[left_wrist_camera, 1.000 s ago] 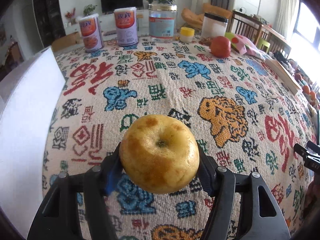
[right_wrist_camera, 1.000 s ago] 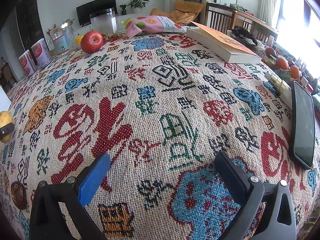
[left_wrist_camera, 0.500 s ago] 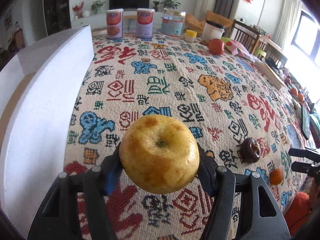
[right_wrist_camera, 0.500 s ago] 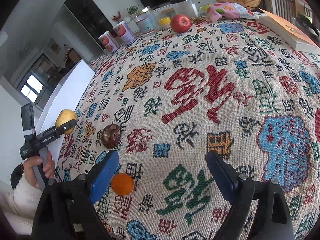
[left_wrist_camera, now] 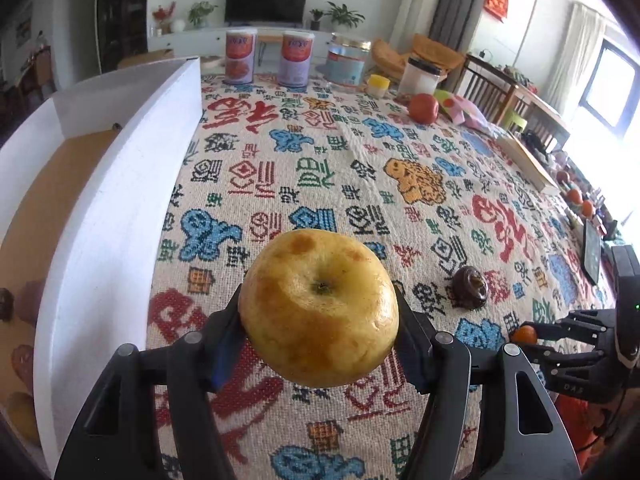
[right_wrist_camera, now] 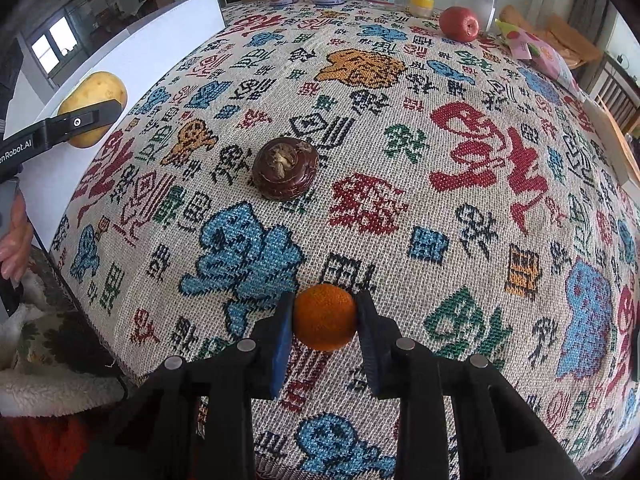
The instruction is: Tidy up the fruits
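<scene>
My left gripper (left_wrist_camera: 320, 344) is shut on a yellow apple (left_wrist_camera: 319, 307) and holds it above the patterned tablecloth, just right of the white box wall (left_wrist_camera: 120, 184). The apple also shows in the right wrist view (right_wrist_camera: 93, 109). My right gripper (right_wrist_camera: 324, 320) is shut on a small orange (right_wrist_camera: 325, 317) at the table's near edge; that orange also shows in the left wrist view (left_wrist_camera: 525, 335). A dark brown round fruit (right_wrist_camera: 285, 174) lies on the cloth beyond the orange. A red apple (right_wrist_camera: 459, 24) sits at the far side.
The white box (left_wrist_camera: 56, 216) at the left holds several fruits on its brown floor. Cans (left_wrist_camera: 240, 56), a jar (left_wrist_camera: 347, 60), a snack bag (right_wrist_camera: 536, 48), a book (left_wrist_camera: 528, 160) and a phone (left_wrist_camera: 591, 250) stand along the far and right edges.
My right gripper moved in on the small orange and shut on it. My left gripper carried the yellow apple back and left, closer to the white box.
</scene>
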Available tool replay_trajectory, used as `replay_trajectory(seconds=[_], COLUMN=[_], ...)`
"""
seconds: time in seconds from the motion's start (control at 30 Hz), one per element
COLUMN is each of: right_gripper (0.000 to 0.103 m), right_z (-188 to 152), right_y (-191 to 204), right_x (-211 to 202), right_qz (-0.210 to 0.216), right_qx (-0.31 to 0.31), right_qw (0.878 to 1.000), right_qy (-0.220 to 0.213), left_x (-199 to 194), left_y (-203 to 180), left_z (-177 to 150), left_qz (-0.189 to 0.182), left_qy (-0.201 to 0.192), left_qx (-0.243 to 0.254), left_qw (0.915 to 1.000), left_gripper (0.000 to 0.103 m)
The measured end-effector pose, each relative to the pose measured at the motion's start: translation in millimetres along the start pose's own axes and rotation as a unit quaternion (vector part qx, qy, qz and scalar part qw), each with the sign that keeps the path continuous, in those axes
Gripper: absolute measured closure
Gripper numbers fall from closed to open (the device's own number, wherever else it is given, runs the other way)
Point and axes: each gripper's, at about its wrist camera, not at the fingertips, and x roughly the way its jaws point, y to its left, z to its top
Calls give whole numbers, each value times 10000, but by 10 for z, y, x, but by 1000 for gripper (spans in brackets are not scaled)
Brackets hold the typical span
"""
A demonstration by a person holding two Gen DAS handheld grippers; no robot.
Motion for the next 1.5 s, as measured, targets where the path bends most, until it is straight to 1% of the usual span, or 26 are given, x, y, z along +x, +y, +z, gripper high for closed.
replay_trajectory(seconds=[0.1,0.17,0.3,0.37,0.4,0.43,0.5,0.57,0.63,0.7,0.73,0.83,0.93,1.1,1.13,1.17,1.2,1.23,1.27,1.3,1.37,1.43,1.47,1.5], right_gripper=[73,73,73,73,73,73,73,73,73,73,73,73,73,71,71,71,66,62,49,35,26,26,23,18], right_z=[-27,-31,140,315,431,553,823,1066,1270,1433,1497,1655,1718,1773,1777,1779,1776,1770,1762,1750,1716,1685,1661,1636], right_y=[-46,-108,-147,-22,97,237,633,1071,1521,2004,2217,2792,3162,3455,3479,3495,3497,3482,3441,3397,3269,3103,3001,2885], right_x=[-53,-169,-552,-771,-868,-944,-1044,-1054,-975,-817,-730,-465,-252,-64,-38,-13,2,6,3,-14,-99,-182,-225,-269], right_qz=[-55,-3,348,613,771,932,1300,1710,2064,2370,2456,2584,2600,2372,2330,2290,2262,2241,2235,2242,2205,2105,2048,1963], right_qx=[185,429,802,781,692,574,262,-49,-324,-586,-714,-990,-1194,-1537,-1548,-1558,-1559,-1539,-1503,-1463,-1342,-1223,-1168,-1111], right_qw=[9998,9989,9940,9908,9892,9875,9830,9764,9696,9627,9605,9571,9558,9571,9579,9586,9592,9598,9601,9600,9607,9620,9626,9631], right_qy=[-33,-178,-663,-919,-1035,-1131,-1268,-1317,-1273,-1166,-1098,-859,-679,-632,-645,-656,-668,-693,-747,-818,-1026,-1233,-1335,-1467], left_x=[-157,-367,-970,-1275,-1410,-1526,-1700,-1763,-1710,-1581,-1502,-1272,-1125,-943,-932,-944,-961,-978,-1004,-1028,-1045,-1037,-1064,-1071], left_y=[30,56,155,284,364,458,703,968,1258,1565,1702,2051,2309,2483,2491,2468,2454,2431,2401,2360,2281,2175,2108,2022], left_z=[-8,7,84,156,194,229,287,315,299,245,201,49,-94,-190,-196,-182,-167,-143,-113,-89,-34,10,13,24], left_qz=[-110,-286,-704,-848,-830,-771,-531,-101,399,826,1035,1481,1669,1917,1958,2033,2083,2132,2171,2206,2221,2103,2018,1949], left_qy=[-6,-25,-172,-294,-370,-445,-580,-712,-706,-617,-544,-301,-97,107,82,3,-84,-161,-259,-353,-435,-487,-532,-576], left_qx=[-89,-190,-359,-474,-530,-599,-793,-925,-1116,-1335,-1439,-1714,-1955,-2070,-2079,-2055,-2004,-1943,-1881,-1817,-1690,-1621,-1578,-1511], left_qw=[9999,9994,9967,9948,9945,9942,9937,9931,9904,9857,9827,9735,9663,9593,9583,9573,9573,9574,9575,9576,9593,9629,9652,9674], left_gripper=[36,36,36,36,36,36,36,36,36,36,36,36,36,35,35,32,30,20,12,11,11,11,11,11])
